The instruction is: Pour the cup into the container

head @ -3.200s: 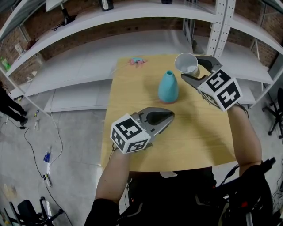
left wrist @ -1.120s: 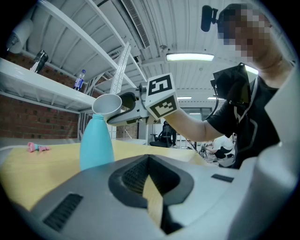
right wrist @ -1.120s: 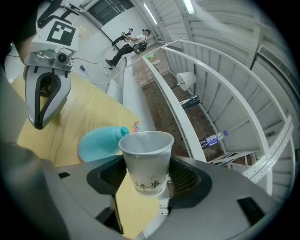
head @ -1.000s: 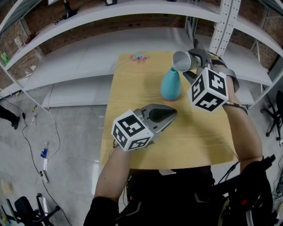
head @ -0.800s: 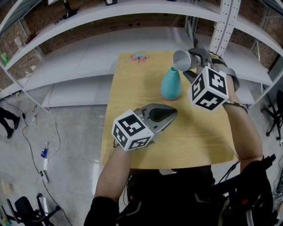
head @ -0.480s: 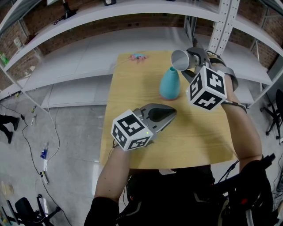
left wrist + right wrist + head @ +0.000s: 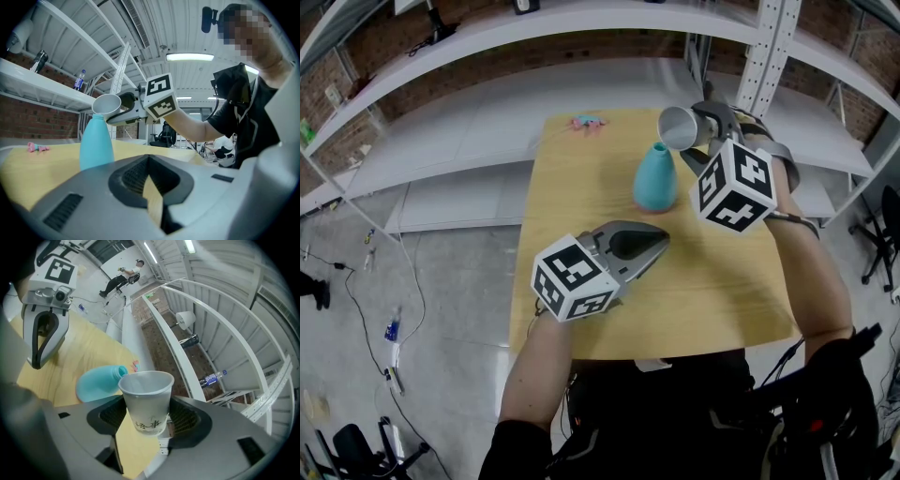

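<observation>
A turquoise vase-shaped container (image 7: 656, 179) (image 7: 95, 142) (image 7: 97, 382) stands upright on the wooden table (image 7: 581, 206). My right gripper (image 7: 701, 141) (image 7: 145, 425) is shut on a white paper cup (image 7: 677, 128) (image 7: 146, 400) (image 7: 106, 103), tipped sideways with its rim just above and right of the container's mouth. My left gripper (image 7: 654, 246) (image 7: 150, 197) hovers shut and empty over the table's near half, pointing toward the container.
A small pink and blue object (image 7: 586, 124) (image 7: 36, 147) lies near the table's far edge. White metal shelving (image 7: 581, 28) runs behind the table, with a shelf post (image 7: 766, 47) at the right. A bottle (image 7: 212, 378) lies on a shelf.
The right gripper has rolled and shifted left, tipping the cup from upright to sideways at the container's mouth. The left gripper has stayed put.
</observation>
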Tool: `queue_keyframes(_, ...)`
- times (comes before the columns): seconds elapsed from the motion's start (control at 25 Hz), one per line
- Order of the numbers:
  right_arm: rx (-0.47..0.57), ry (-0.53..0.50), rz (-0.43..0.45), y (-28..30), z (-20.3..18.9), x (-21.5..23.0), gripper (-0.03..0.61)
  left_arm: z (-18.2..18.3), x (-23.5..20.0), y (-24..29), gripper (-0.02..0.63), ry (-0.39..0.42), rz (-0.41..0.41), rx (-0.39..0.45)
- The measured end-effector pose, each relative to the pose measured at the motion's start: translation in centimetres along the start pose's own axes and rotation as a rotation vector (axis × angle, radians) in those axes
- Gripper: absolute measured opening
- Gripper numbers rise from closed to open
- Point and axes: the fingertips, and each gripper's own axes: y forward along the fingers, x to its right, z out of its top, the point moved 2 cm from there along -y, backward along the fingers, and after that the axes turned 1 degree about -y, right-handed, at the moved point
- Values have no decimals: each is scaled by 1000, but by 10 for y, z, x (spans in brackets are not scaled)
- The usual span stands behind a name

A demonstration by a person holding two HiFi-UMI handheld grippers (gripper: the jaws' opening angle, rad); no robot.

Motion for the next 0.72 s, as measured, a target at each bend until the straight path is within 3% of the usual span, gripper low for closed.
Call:
queue_keyframes(0.32, 116, 315, 94, 3, -10, -5, 290, -1, 0, 0, 2, -2, 2, 0)
queue_keyframes(0.56, 176, 680, 187, 5, -51, -7, 290, 0, 0, -2, 2, -4, 4, 0)
queue_keyframes(0.72, 176, 872, 201, 9, -86, -12, 290, 0, -1, -2, 2, -3, 1, -4)
